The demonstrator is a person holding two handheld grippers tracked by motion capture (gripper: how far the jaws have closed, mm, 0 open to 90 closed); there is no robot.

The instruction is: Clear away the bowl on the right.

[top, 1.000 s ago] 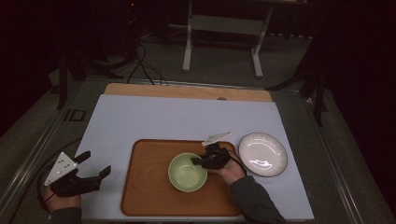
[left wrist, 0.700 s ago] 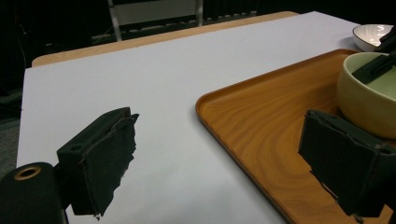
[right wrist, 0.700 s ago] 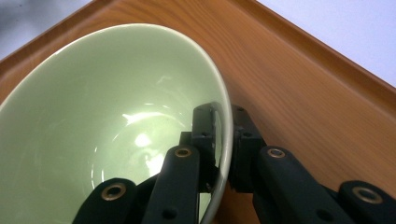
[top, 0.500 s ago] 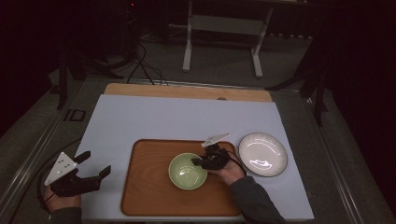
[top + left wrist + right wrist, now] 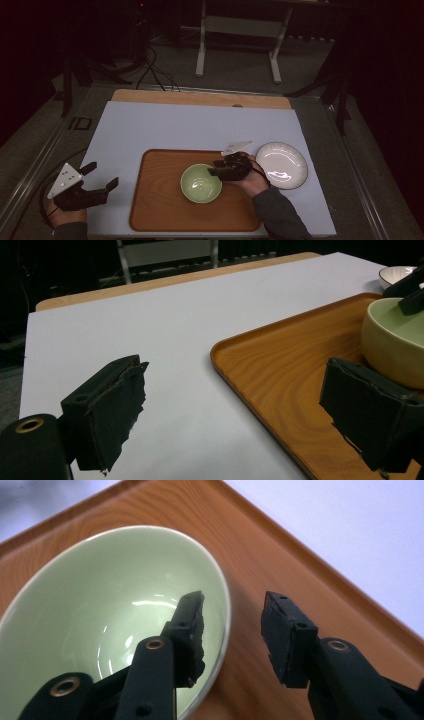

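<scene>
Since the earlier frames little has shifted on the table, but the right gripper [image 5: 232,625] has just been opening its jaws: they now stand partly apart astride the rim of the green bowl [image 5: 200,183], one jaw inside the bowl, the other outside over the wood, and neither pad appears to press on the rim, so the bowl looks released rather than held. The bowl sits upright and empty at the lower centre of the high view, on the wooden tray [image 5: 155,207], a little right of the tray's middle; judging by this, it has been set down there and the grip is being let go. In the high view the right gripper [image 5: 231,168] lies just right of the bowl, hand low, reaching in from the side so that the jaws can straddle the wall. Right of the tray, apart from it, a white plate [image 5: 281,164] rests on the pale table cover [image 5: 190,127]. At the lower left of the frame the left gripper [image 5: 100,179] waits off the tray, jaws wide open and holding nothing, probably parked clear of the work.
</scene>
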